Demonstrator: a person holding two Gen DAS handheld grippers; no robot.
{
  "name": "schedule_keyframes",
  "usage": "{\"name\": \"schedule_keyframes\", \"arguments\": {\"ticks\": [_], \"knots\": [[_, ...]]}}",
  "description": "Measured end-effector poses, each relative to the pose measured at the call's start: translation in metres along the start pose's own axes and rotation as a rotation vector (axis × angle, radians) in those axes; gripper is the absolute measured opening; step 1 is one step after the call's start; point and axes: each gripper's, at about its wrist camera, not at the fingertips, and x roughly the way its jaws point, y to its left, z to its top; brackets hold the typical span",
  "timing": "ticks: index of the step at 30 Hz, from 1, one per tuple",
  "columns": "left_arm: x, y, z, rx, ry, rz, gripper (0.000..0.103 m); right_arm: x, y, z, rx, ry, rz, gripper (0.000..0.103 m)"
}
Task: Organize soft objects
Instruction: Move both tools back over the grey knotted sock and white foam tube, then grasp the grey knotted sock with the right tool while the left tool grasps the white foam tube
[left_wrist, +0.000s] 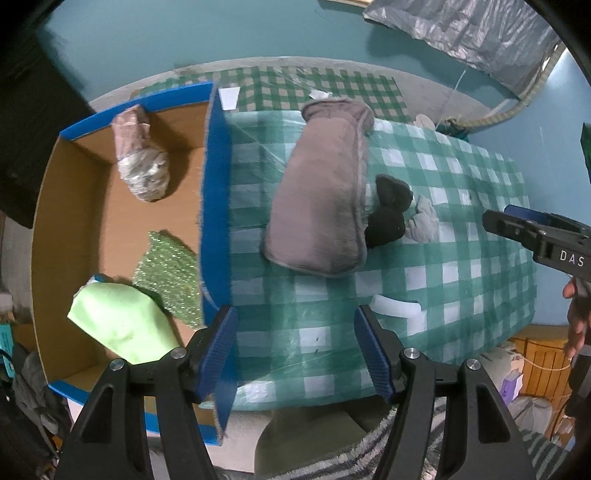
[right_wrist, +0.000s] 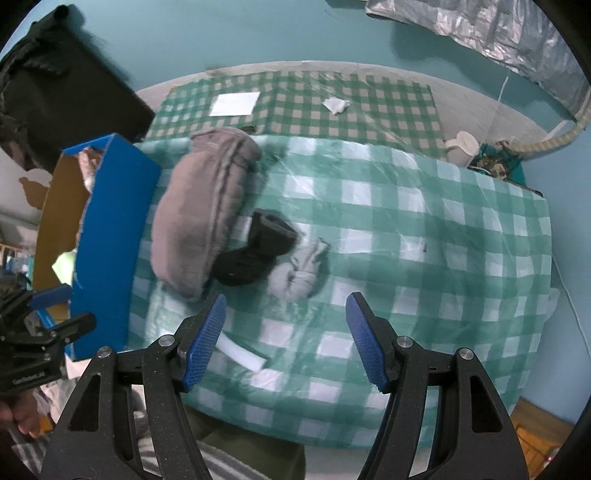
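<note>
**Three items boxed, four still out on the counter**

At the left, the blue-edged cardboard box (left_wrist: 216, 192) already holds three soft things: a pink-and-grey bundle (left_wrist: 142, 166) at its far end, a sparkly green cloth (left_wrist: 170, 273) and a pale green piece (left_wrist: 118, 328) nearer. The left hand-held gripper (left_wrist: 295, 354) hovers empty by the box's near corner, its fingers well apart.

Moving right across the checked counter (right_wrist: 424, 229), a grey pillow (left_wrist: 317, 199) lies just beside the box wall, black socks (right_wrist: 258, 247) touch its right edge, and a light grey sock bundle (right_wrist: 299, 273) touches those. A white foam strip (right_wrist: 242, 352) lies near the front edge.

The right hand-held gripper (right_wrist: 286, 336) is also spread wide and holding nothing, poised above the grey bundle and foam strip. This looks like a pause between pickups; the next move probably calls for lowering onto one small item, closing gently, then carrying it left over the box wall.
</note>
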Motion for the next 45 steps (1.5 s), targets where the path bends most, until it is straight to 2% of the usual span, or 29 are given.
{"name": "schedule_keyframes", "arguments": {"ticks": [10,18,28,36,40,45], "knots": [[0.024,-0.017,0.005,0.006,0.056,-0.007,0.067,0.034,-0.013,0.005,-0.011,0.045,0.024,0.067],[0.054,-0.028,0.004,0.018,0.12,0.006,0.067,0.075,-0.009,0.014,-0.04,0.093,0.052,0.067],[0.074,-0.043,-0.005,0.058,0.162,0.028,0.067,0.114,-0.003,0.017,-0.113,0.14,0.005,0.067],[0.074,-0.051,-0.007,0.072,0.169,0.031,0.067,0.124,0.007,0.013,-0.195,0.122,-0.028,0.068],[0.076,-0.056,-0.005,0.076,0.17,0.032,0.067,0.122,0.012,0.009,-0.258,0.114,-0.076,0.045],[0.078,-0.064,-0.002,0.103,0.168,0.015,0.067,0.118,0.009,-0.001,-0.262,0.133,-0.062,0.042]]}}
